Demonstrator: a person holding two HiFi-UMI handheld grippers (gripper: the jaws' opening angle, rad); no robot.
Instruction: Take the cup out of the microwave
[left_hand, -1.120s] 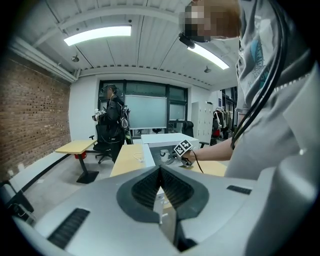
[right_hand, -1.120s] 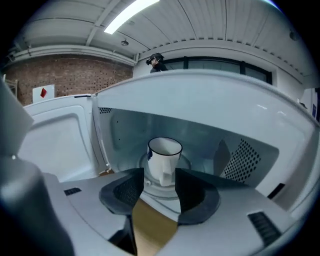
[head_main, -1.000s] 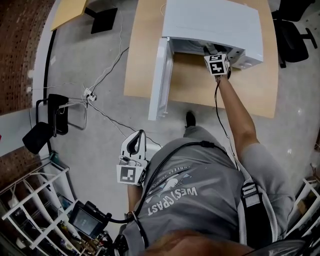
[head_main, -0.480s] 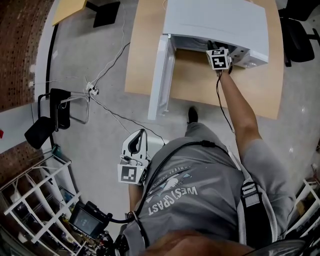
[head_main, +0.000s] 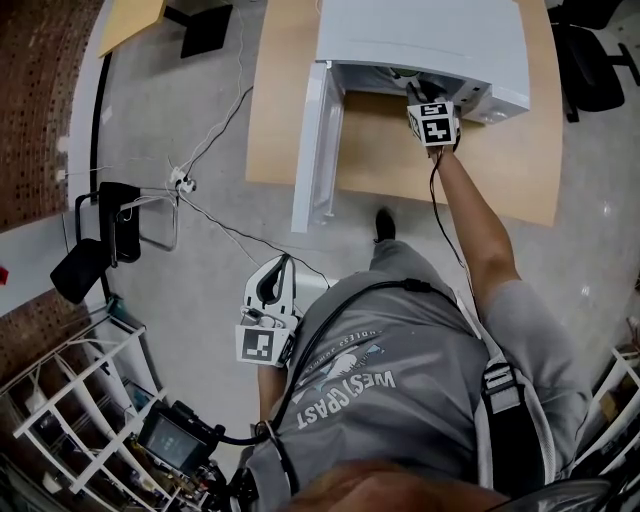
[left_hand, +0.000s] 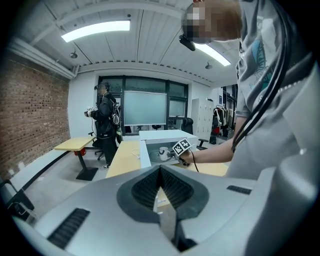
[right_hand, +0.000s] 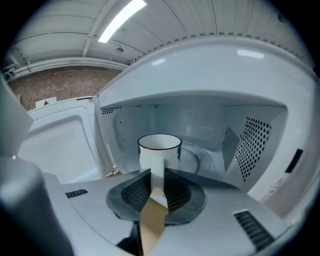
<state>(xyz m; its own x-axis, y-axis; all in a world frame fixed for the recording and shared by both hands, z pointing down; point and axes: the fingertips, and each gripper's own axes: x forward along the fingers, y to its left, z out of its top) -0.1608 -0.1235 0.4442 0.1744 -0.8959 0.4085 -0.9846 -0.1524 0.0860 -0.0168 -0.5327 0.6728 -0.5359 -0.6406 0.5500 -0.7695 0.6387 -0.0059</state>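
A white cup (right_hand: 159, 148) with a dark rim stands upright on the glass turntable (right_hand: 195, 161) inside the open white microwave (head_main: 420, 40). My right gripper (right_hand: 157, 181) reaches into the oven's mouth. Its jaws are closing, and the cup's white handle fills the gap between the pads. In the head view only its marker cube (head_main: 433, 125) shows at the opening. From the left gripper view the cup (left_hand: 162, 151) looks small and far off. My left gripper (head_main: 272, 290) hangs low by the person's hip, shut and holding nothing.
The microwave door (head_main: 315, 150) stands swung open to the left, over the edge of the wooden table (head_main: 290, 110). Cables (head_main: 215, 140) run over the floor at the left. Another person (left_hand: 105, 120) stands far back by a second table (left_hand: 75, 145).
The right gripper stays at the microwave's mouth with only a slight shift. The left gripper has kept still at the hip.
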